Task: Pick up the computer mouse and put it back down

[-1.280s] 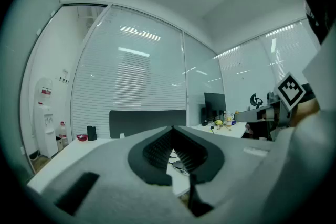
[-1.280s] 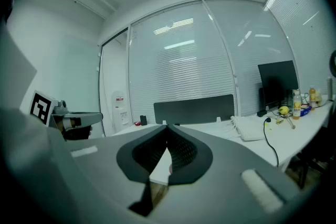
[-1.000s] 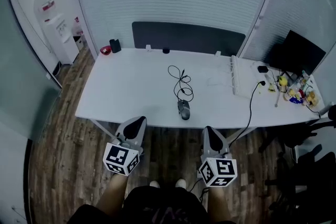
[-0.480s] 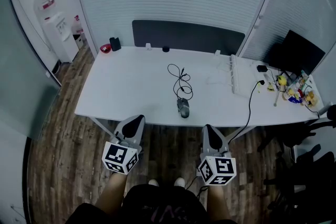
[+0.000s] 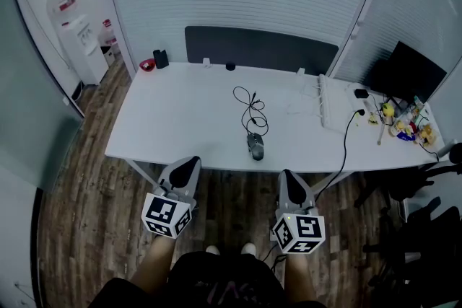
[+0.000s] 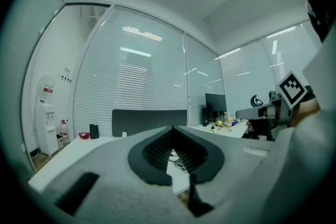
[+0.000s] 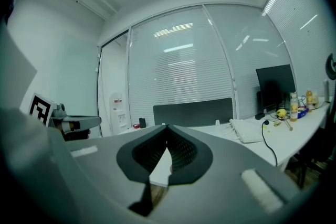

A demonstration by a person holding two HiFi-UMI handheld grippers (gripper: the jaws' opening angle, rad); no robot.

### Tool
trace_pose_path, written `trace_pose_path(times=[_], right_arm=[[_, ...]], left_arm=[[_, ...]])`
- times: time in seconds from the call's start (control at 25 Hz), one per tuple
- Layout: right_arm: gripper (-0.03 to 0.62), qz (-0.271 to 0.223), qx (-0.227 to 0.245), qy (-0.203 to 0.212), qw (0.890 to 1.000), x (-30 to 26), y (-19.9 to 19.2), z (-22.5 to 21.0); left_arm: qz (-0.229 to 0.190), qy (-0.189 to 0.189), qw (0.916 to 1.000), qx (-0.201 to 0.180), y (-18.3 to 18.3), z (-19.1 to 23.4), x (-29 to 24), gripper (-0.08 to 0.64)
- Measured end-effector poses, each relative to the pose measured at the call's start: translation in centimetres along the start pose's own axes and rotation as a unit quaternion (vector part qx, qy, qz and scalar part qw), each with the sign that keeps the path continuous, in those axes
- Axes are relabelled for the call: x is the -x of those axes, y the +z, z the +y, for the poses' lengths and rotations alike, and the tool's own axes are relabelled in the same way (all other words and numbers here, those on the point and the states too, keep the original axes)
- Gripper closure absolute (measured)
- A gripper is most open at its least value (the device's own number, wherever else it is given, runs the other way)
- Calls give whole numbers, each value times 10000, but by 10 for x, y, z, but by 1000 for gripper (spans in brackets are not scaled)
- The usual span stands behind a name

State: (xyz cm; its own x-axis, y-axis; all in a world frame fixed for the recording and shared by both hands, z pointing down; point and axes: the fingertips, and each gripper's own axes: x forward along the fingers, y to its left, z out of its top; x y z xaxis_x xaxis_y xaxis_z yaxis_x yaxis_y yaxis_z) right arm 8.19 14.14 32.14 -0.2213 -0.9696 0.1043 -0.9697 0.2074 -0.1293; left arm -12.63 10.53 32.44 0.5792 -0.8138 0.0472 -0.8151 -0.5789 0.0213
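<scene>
Far left, head view: dispenser (image 5: 76, 47) by the wall. A red bowl (image 5: 147, 66) and a dark box (image 5: 160, 58) sit at the desk's (image 5: 173, 130) back left corner.

My left gripper (image 5: 186, 168) hangs short of the desk's near edge, over wood floor (image 5: 86, 213), touching nothing. The head view gives only its top and marker cube. Its own view shows the jaws together, tips meeting, nothing between them. That view also catches my other gripper's cube at its right edge.

The mouse (image 5: 255, 146) lies on the desk near the front edge, beyond and between my two grippers, well apart from both. Its cable (image 5: 250, 108) loops toward the back. Only the head view shows the mouse plainly; in each gripper view the jaw bodies cover that patch of desk.

My right gripper (image 5: 290, 187) is also short of the desk. Its own view shows the jaws pressed together and empty. The same view shows a black cord (image 7: 270, 147) dropping over the desk edge and a monitor (image 7: 275, 84) at far right.
</scene>
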Motion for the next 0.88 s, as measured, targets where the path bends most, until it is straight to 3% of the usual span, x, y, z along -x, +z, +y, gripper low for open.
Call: trace_pose_path(times=[0.36, 0.88], right_arm=[[586, -73, 103, -48, 9999, -1, 2, 17], [584, -81, 121, -53, 9999, -36, -3, 1]], left_arm=[[-7, -73, 10000, 34, -4, 10, 7, 561], [70, -130, 9999, 2, -11, 20, -30, 561]])
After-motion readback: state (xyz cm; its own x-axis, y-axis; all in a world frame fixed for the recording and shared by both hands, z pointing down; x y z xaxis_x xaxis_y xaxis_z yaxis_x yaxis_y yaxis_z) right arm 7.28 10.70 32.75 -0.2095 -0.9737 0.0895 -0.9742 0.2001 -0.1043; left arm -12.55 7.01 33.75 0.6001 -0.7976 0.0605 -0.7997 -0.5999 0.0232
